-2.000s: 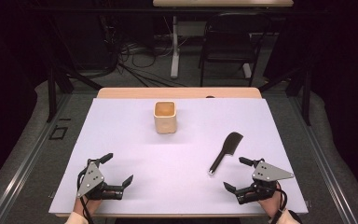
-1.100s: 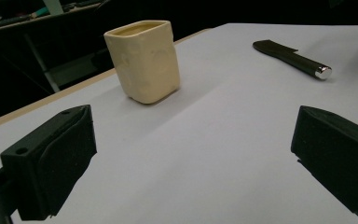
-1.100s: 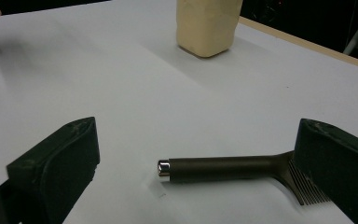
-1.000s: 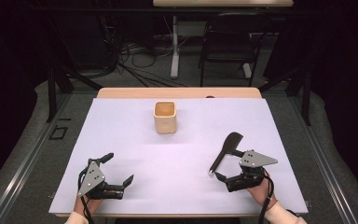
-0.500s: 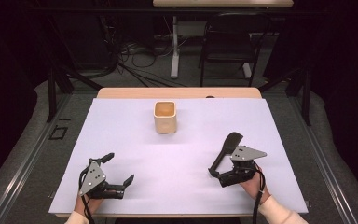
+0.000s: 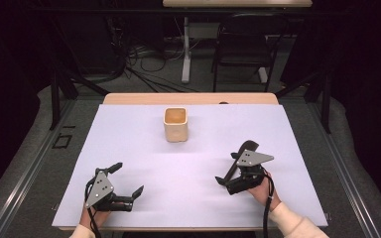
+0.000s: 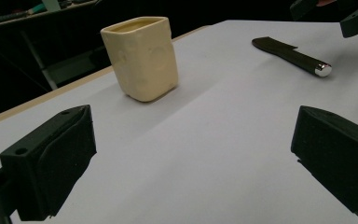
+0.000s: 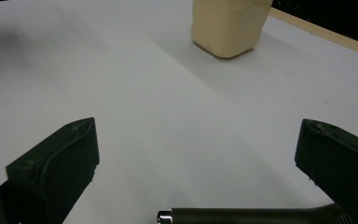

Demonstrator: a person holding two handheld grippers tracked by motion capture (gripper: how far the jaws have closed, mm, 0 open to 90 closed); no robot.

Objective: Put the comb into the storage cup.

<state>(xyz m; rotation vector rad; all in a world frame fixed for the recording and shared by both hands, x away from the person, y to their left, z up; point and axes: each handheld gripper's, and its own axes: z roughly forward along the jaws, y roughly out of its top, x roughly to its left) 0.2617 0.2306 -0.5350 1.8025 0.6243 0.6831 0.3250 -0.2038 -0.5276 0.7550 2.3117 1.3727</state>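
- Your right claw [image 6: 228, 171] gapes wide over the black knife [image 8: 256, 216], whose handle lies between its jaws on the bench [image 6: 193, 198].
- Your left claw [image 6: 127, 179] rests wide, well apart.

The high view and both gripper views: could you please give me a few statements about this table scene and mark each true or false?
1. The cream square ceramic cup stands upright on the white table cover. True.
2. The right gripper is shut on the black knife with a metal-capped handle. False: its jaws are open, the handle lying between them.
3. The left gripper is open. True.
4. The knife sits in the cup. False: it lies on the cover.
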